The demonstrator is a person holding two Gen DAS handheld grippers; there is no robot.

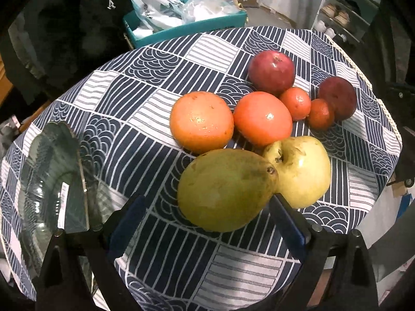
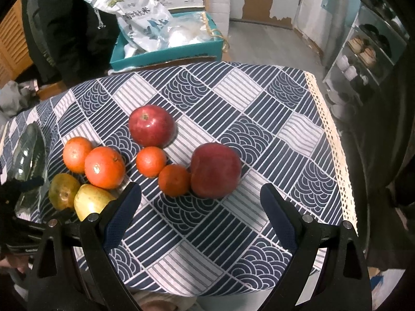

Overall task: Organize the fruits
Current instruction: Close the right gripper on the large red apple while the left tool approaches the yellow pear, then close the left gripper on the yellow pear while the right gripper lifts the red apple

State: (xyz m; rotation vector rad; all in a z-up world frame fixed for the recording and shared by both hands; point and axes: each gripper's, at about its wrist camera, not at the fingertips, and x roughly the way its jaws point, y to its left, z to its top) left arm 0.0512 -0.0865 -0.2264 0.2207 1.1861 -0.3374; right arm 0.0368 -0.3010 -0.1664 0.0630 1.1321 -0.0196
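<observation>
Several fruits lie in a cluster on the patterned tablecloth [image 1: 145, 77]. My left gripper [image 1: 207, 207] is open, its fingers on either side of a green pear [image 1: 225, 189], not closed on it. A yellow-green apple [image 1: 303, 171] touches the pear. Behind are two large oranges [image 1: 201, 120] [image 1: 262, 121], two small tangerines [image 1: 295, 103] [image 1: 320, 114] and two red apples [image 1: 271, 72] [image 1: 339, 96]. My right gripper [image 2: 199, 202] is open and empty, just in front of a dark red apple [image 2: 215, 169] and a tangerine [image 2: 173, 180].
A clear glass plate [image 1: 52, 176] sits at the table's left edge; it also shows in the right wrist view [image 2: 28, 153]. A teal box [image 2: 166, 51] with plastic bags stands behind the table. A lace-edged table border [image 2: 334, 142] runs on the right, with shelves [image 2: 363, 51] beyond.
</observation>
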